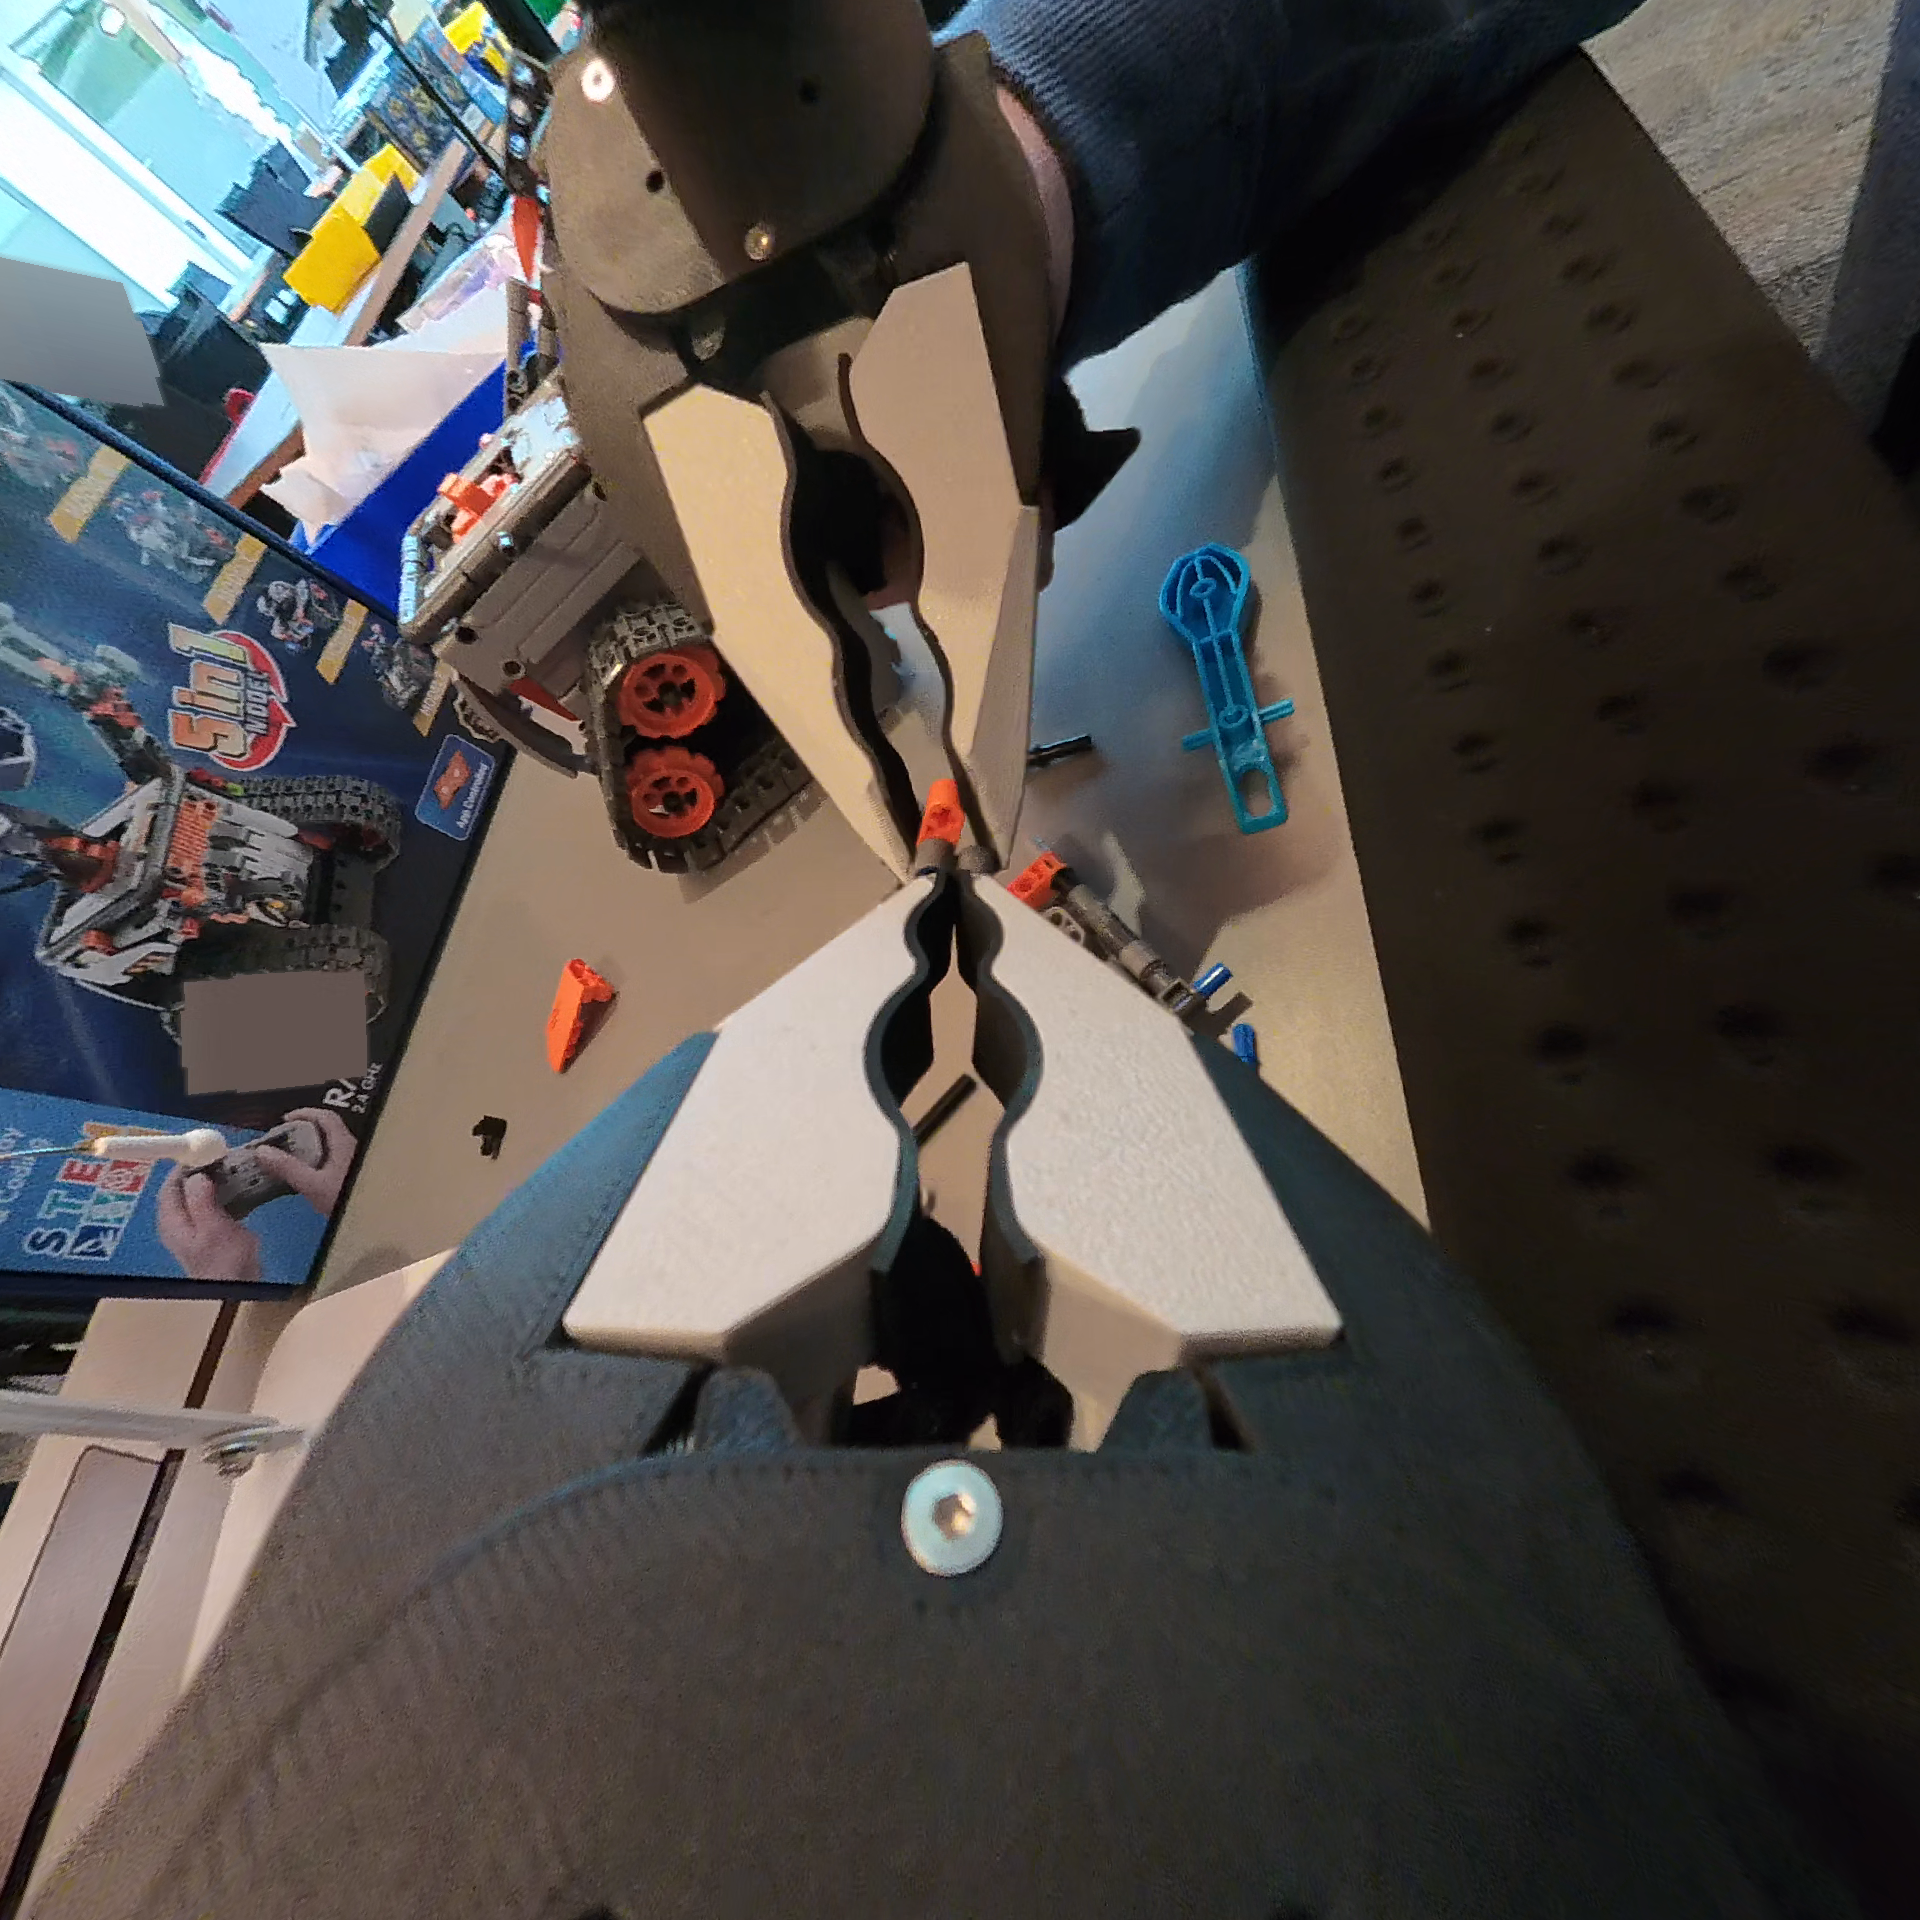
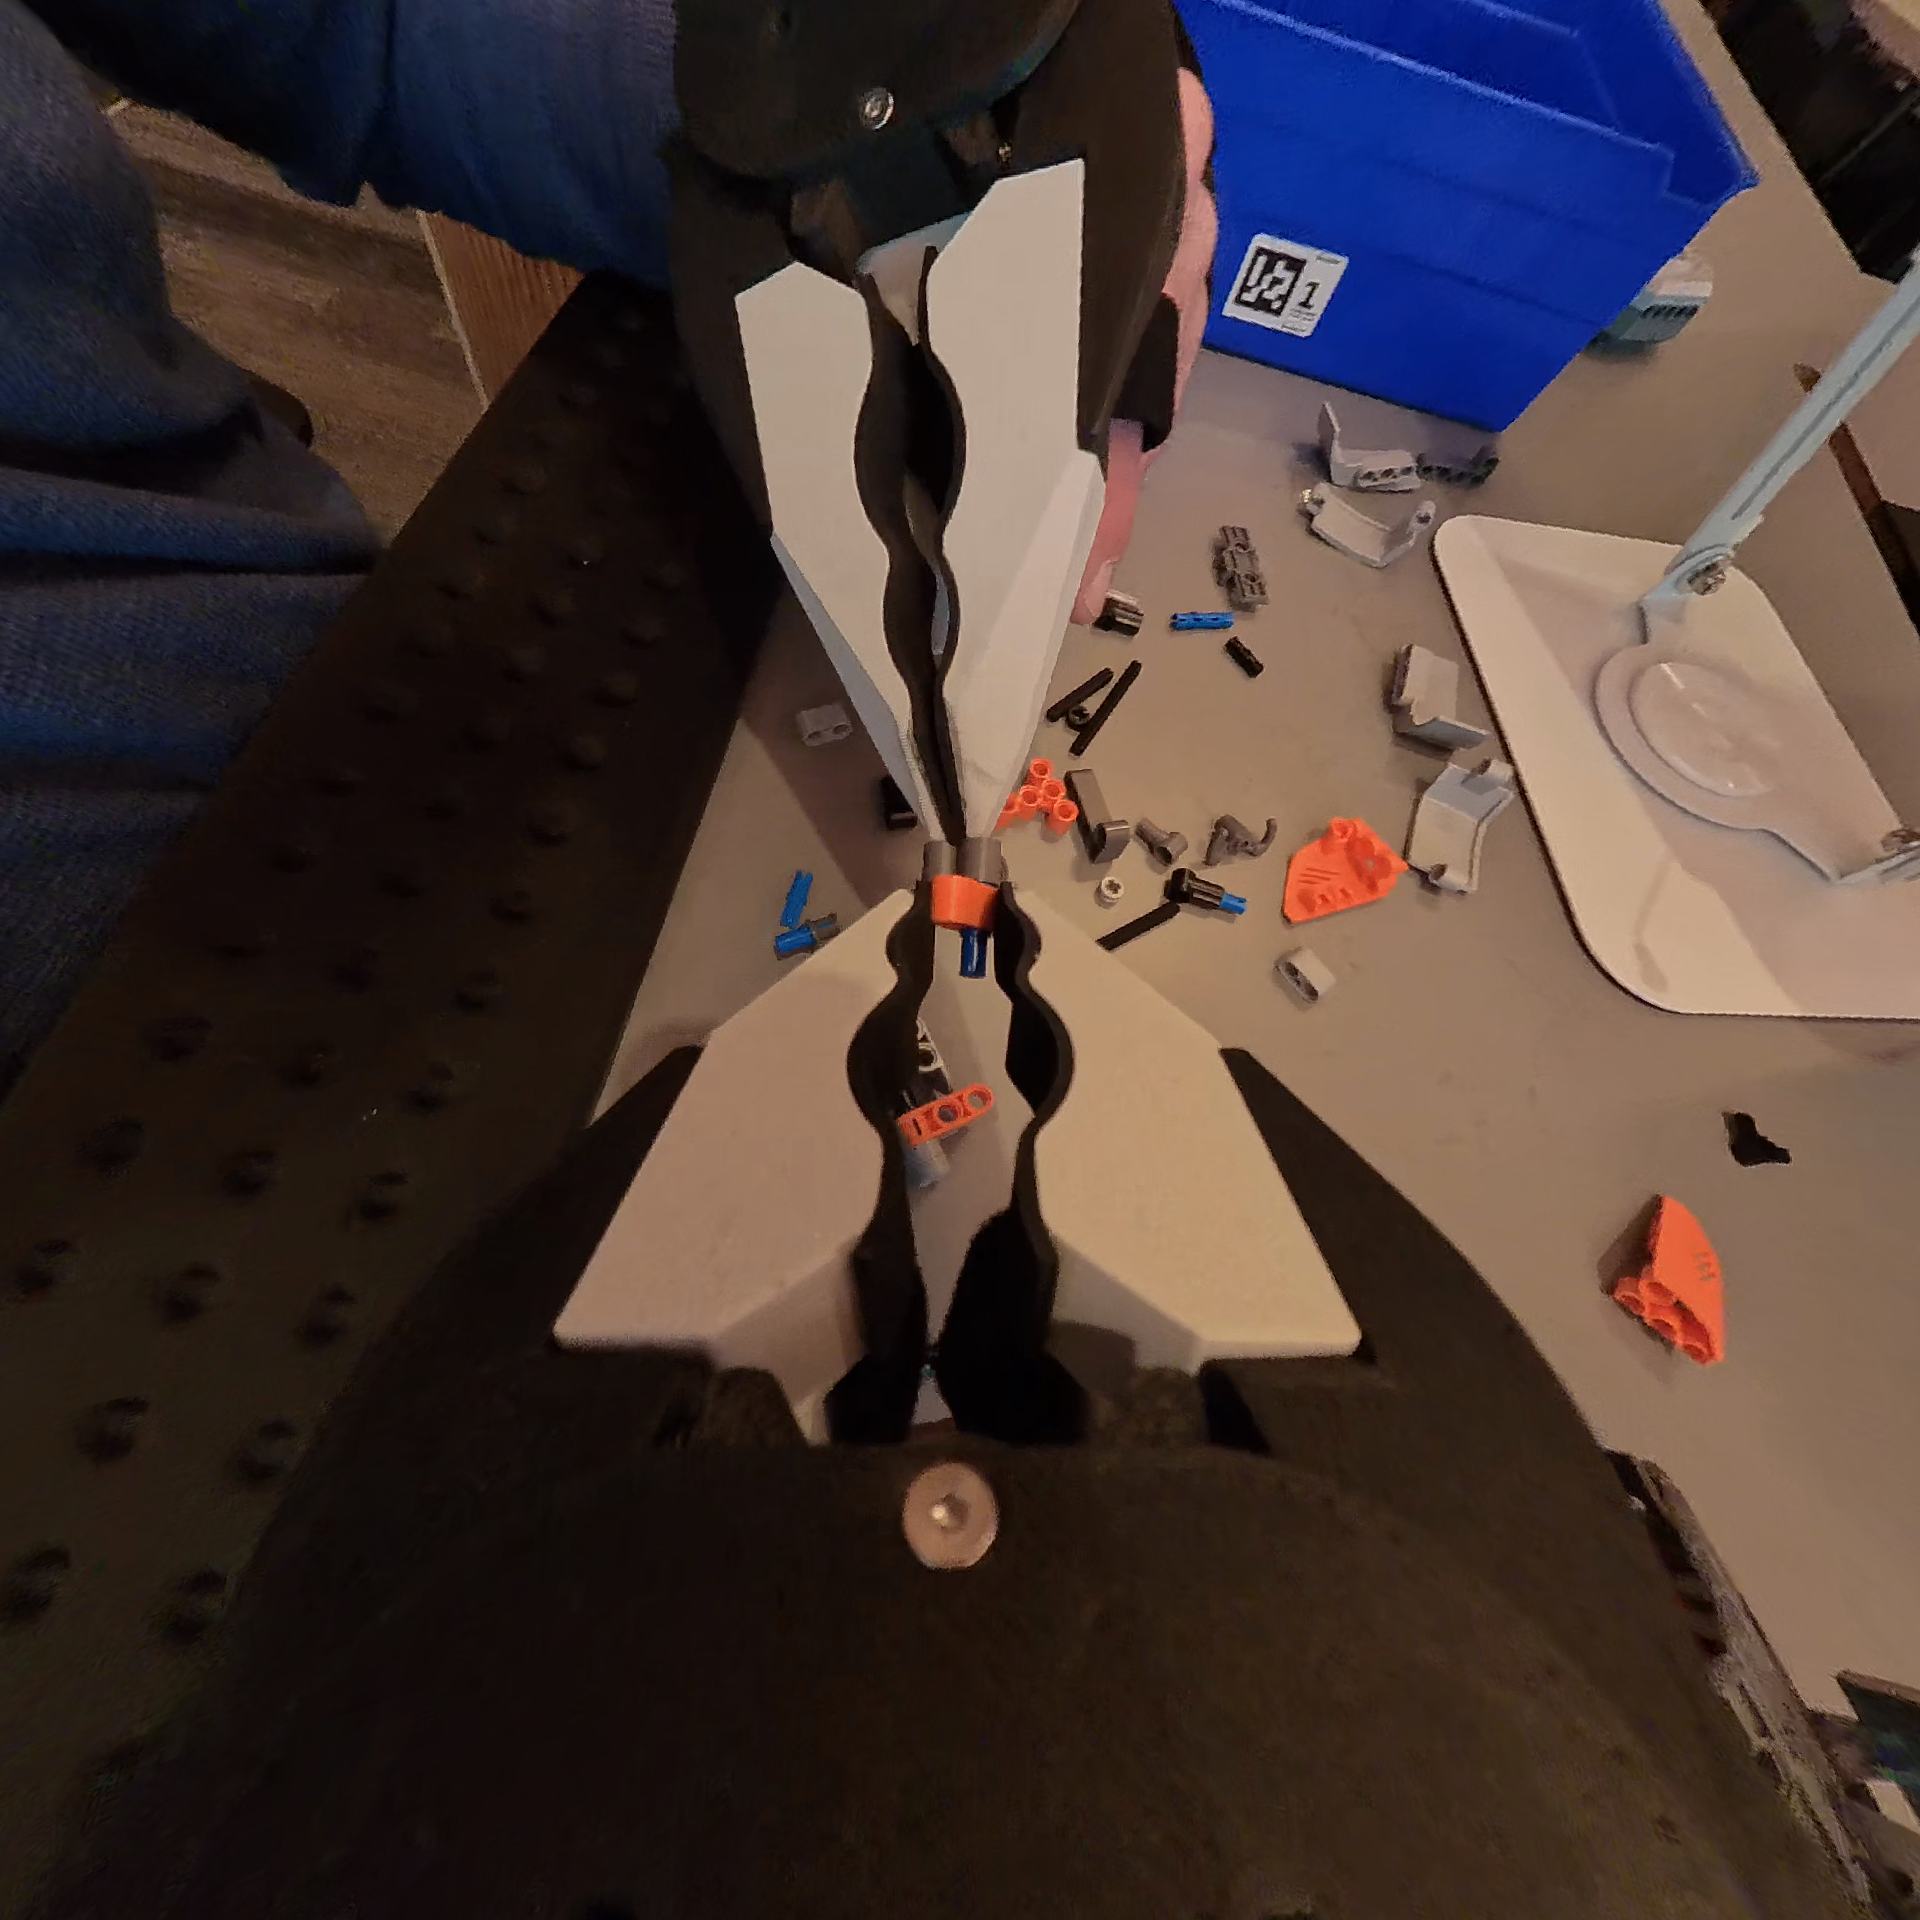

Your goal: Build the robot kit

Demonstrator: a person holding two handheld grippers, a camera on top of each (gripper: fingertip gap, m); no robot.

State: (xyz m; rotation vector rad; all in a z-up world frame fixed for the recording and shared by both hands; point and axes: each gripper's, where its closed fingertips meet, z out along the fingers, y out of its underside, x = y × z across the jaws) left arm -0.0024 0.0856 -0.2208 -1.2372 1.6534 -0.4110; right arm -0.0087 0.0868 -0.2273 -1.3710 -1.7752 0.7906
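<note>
My two grippers meet tip to tip above a grey table [image 2: 1351,1143]. In the right wrist view, my right gripper [image 2: 961,906] is shut on a small orange connector [image 2: 958,899] with a blue pin [image 2: 971,951] sticking out towards the camera. My left gripper [image 2: 956,826] comes down from above, shut on a small grey connector [image 2: 966,857] that touches the orange one. In the left wrist view, my left gripper [image 1: 951,888] pinches the grey connector [image 1: 977,857]. The right gripper [image 1: 945,847] opposite holds the orange connector [image 1: 940,816].
A tracked model vehicle [image 1: 623,644], a printed toy box [image 1: 156,831], a blue plastic tool [image 1: 1226,675] and an orange wedge [image 1: 577,1008] lie around. Several loose small parts [image 2: 1143,831], a blue bin [image 2: 1455,156] and a white tray [image 2: 1558,883] are near. A black perforated board [image 2: 416,727] borders the table. Both grippers' tips are close together, under 4 cm apart. The tracked model vehicle [image 1: 623,644] lies around 15 cm away from my right fingertips.
</note>
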